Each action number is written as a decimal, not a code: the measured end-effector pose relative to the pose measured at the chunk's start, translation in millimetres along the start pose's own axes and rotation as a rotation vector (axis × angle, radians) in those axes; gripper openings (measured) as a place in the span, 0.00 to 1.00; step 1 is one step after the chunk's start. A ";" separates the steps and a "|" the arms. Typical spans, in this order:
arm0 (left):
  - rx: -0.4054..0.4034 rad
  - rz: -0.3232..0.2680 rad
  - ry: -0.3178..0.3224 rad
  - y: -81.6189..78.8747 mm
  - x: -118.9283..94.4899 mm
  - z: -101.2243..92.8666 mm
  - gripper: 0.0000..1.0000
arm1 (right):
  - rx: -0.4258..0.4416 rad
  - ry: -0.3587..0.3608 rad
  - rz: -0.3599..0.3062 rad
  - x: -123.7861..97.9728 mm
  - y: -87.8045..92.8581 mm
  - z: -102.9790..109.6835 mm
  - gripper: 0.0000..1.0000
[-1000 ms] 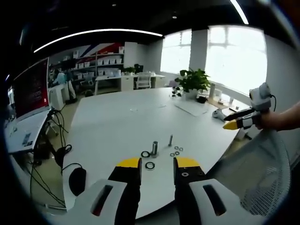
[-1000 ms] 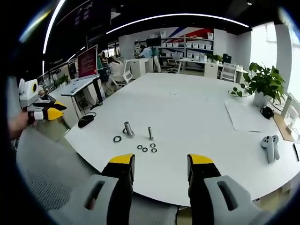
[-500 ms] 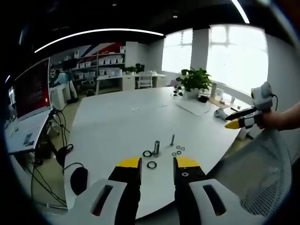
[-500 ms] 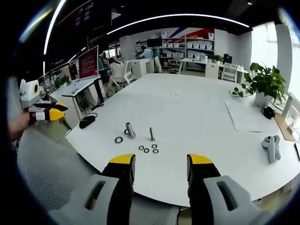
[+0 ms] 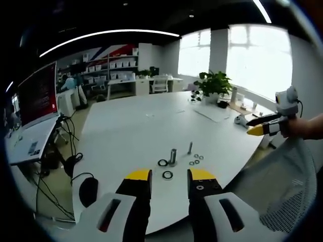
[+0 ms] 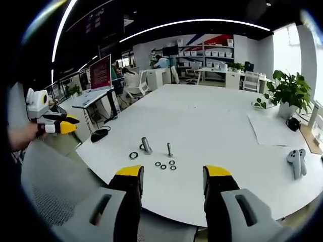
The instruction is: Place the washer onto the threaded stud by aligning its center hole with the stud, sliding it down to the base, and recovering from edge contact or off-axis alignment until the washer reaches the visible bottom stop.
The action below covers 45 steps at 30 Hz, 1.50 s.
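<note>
Two upright metal studs stand on the white table near its front edge: a thick stud [image 5: 173, 156] [image 6: 146, 145] and a thin stud [image 5: 190, 147] [image 6: 169, 149]. A large dark washer [image 5: 167, 175] [image 6: 133, 155] lies flat in front of the thick one, and another ring [image 5: 162, 163] lies beside its base. Several small washers [image 5: 197, 159] [image 6: 165, 165] sit by the thin stud. My left gripper [image 5: 169, 177] is open above the table edge, holding nothing. My right gripper [image 6: 173, 174] is open too, short of the table. Each gripper also appears held in a hand at the other view's side, the right gripper [image 5: 261, 127] and the left gripper [image 6: 56, 126].
A mesh chair back [image 5: 282, 191] [image 6: 45, 186] lies between the person and the table. A black mouse [image 5: 88, 190] and cables lie at the table's left end. A potted plant [image 6: 287, 91], a paper sheet [image 6: 270, 128] and a white controller [image 6: 297, 161] sit further along the table.
Both views have drifted slightly; the studs and washers sit a little lower and to the right in each picture. Nothing on the table has moved, and both grippers stay open.
</note>
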<state>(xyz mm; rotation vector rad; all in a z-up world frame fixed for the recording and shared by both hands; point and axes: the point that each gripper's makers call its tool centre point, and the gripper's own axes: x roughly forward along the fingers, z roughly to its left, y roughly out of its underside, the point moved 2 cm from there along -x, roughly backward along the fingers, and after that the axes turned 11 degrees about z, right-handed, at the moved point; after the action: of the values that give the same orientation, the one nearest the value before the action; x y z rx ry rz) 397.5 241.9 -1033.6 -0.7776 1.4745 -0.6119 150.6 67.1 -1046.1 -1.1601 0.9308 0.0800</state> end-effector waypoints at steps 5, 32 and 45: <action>0.010 0.010 -0.014 1.0 -1.1 -0.3 0.26 | 0.036 -0.022 0.018 3.8 3.8 2.4 0.55; 0.068 0.161 -0.081 19.8 7.5 0.9 0.30 | 0.023 -0.086 0.075 6.9 11.7 12.9 0.58; -0.001 0.206 0.020 24.5 14.5 -3.2 0.29 | 0.024 -0.092 0.107 10.8 17.1 11.8 0.57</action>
<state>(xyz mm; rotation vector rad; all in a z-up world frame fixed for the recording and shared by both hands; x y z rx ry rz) 392.3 245.7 -1061.5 -0.6121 1.5504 -0.4646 155.9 79.9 -1065.0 -1.0754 0.9090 0.2065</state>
